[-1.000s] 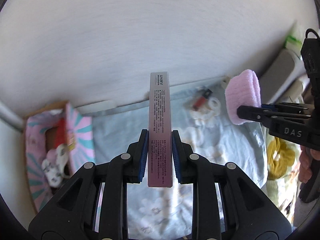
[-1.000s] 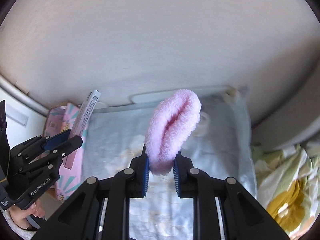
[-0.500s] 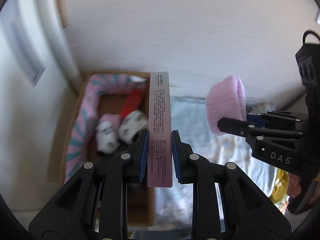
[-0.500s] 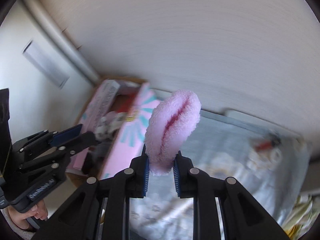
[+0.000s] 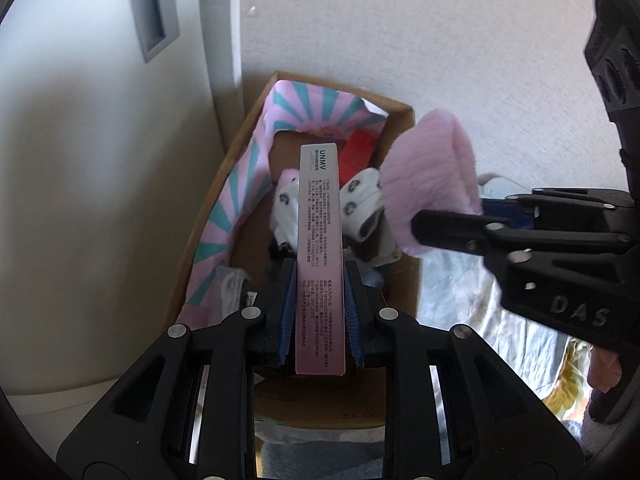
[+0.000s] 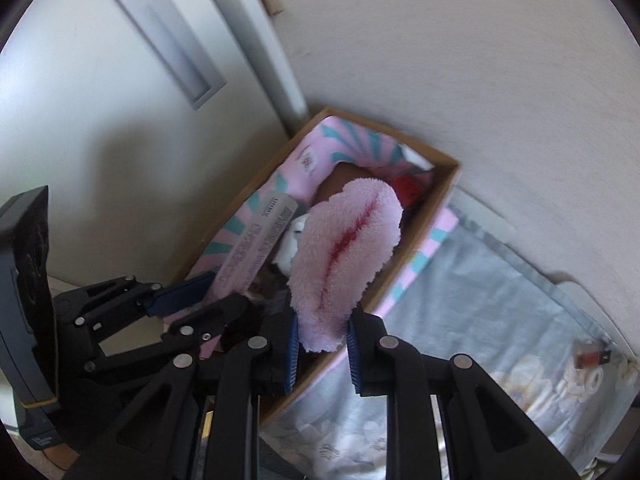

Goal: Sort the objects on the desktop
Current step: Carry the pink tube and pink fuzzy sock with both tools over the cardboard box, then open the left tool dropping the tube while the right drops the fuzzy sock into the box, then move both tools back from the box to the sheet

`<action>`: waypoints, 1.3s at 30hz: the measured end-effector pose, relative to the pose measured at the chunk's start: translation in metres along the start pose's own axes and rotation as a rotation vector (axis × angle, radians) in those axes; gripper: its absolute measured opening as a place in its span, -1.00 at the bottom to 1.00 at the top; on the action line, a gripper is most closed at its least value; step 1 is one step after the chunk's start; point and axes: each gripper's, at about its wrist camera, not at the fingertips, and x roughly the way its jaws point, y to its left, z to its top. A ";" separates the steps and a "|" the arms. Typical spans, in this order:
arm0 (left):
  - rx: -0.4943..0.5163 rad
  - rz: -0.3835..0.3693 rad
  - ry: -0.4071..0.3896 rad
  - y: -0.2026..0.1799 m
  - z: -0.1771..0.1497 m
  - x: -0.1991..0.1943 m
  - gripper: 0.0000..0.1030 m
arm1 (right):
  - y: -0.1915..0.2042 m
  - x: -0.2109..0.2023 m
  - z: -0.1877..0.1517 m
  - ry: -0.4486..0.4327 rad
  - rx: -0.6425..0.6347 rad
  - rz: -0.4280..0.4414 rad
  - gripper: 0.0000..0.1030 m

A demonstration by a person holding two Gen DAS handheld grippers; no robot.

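My left gripper (image 5: 320,312) is shut on a long pink carton (image 5: 320,248) printed "UNMV", held upright over a cardboard box (image 5: 394,106) with pink-and-teal flaps. My right gripper (image 6: 322,354) is shut on a fluffy pink folded cloth (image 6: 348,248), held above the same box's (image 6: 444,196) near edge. In the left wrist view the cloth (image 5: 434,172) and right gripper (image 5: 456,228) sit just right of the carton. In the right wrist view the carton (image 6: 256,244) and left gripper (image 6: 200,292) are at the left. The box holds white spotted socks (image 5: 360,204) and a red item (image 5: 356,152).
The box stands in a corner against a white cabinet (image 5: 100,160) and a wall (image 5: 440,40). A light blue patterned sheet (image 6: 480,312) lies right of the box, with a small red object (image 6: 592,356) and white rings on it. Yellow fabric (image 5: 568,392) shows at far right.
Both grippers swung left from over the blue sheet to above the cardboard box, each keeping its object. The box now fills the centre of both views.
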 end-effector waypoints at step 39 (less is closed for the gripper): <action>0.089 -0.075 0.004 -0.033 0.016 0.020 1.00 | -0.026 -0.014 0.004 -0.077 0.100 0.033 0.99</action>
